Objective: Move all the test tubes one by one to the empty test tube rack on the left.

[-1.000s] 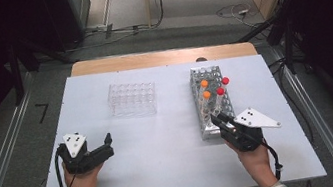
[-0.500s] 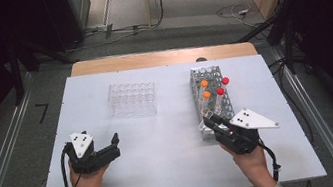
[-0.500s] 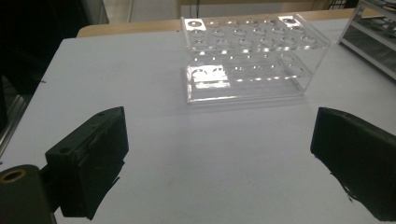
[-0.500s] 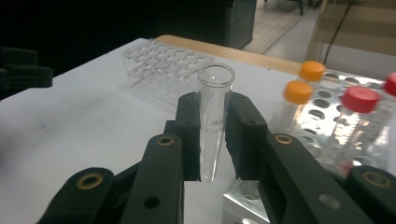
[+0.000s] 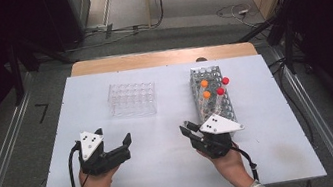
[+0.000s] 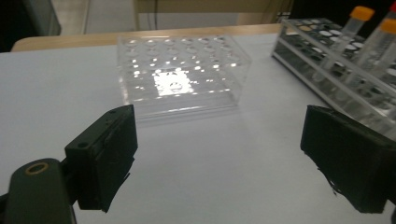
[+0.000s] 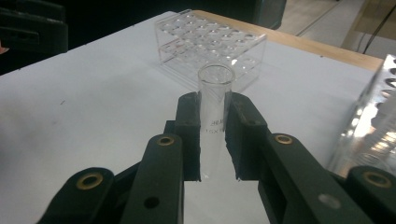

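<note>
High view is giving me the whole white rectangular table [image 5: 167,174], with my two hands coming in from its near edge. Two racks are standing on it: one clear plastic rack [image 5: 132,99] with empty wells toward the far left, and one grey perforated tube rack [image 5: 212,97] on the right. That grey rack is carrying four capped tubes, two with orange caps [image 5: 204,83] and two with red caps [image 5: 225,80].

My left gripper [image 5: 115,149] is hanging over bare table, well apart from the clear rack; its jaws are standing wide with nothing between them, though they have just been closing a little. In the left gripper view the clear rack [image 6: 182,74] is sitting straight ahead beyond my spread pads.

My right gripper [image 5: 189,129] is sitting just beside the near end of the grey rack. In the right gripper view my right fingers [image 7: 189,135] are pinching one clear glass test tube [image 7: 215,100], uncapped and upright, squeezed between both pads with its open mouth rising above them. Faint printing is running across the glass at pad level, but it is too blurred for me to read. Behind the tube the clear rack [image 7: 210,46] is standing well apart.
</note>
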Tool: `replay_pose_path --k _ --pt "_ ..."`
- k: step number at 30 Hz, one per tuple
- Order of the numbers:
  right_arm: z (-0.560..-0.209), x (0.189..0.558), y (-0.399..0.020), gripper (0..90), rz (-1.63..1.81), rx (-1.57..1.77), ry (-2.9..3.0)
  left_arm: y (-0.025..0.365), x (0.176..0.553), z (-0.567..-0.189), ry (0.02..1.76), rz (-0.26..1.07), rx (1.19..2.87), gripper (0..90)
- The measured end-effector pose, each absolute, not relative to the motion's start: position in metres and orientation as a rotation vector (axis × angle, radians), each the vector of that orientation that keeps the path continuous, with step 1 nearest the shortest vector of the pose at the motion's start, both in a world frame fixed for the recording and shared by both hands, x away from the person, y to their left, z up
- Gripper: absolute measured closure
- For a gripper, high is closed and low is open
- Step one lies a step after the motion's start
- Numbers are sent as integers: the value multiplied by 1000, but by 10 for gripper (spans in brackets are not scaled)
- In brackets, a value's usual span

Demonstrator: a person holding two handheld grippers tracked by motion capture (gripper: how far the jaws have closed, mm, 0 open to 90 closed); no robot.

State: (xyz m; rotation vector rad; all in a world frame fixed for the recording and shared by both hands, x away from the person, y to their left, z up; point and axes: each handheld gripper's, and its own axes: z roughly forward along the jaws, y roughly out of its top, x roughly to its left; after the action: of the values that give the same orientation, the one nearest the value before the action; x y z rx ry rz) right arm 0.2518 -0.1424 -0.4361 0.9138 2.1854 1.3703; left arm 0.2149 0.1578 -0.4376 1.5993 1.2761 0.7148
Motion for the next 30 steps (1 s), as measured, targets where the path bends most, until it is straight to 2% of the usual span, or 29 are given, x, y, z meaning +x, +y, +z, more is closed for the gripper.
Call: replay_pose_path --k 7,14,20,30 --pt "-440 251 -123 733 1363 853 2222 138 211 -423 1180 656 1625 183" --pt "-445 249 -108 733 1352 824 2250 110 214 -415 1036 541 1699 354" --pt "-447 245 -99 733 1334 786 2261 95 219 -414 986 484 1750 506" --pt "-449 240 -94 733 1332 767 2274 85 225 -417 974 450 1793 620"
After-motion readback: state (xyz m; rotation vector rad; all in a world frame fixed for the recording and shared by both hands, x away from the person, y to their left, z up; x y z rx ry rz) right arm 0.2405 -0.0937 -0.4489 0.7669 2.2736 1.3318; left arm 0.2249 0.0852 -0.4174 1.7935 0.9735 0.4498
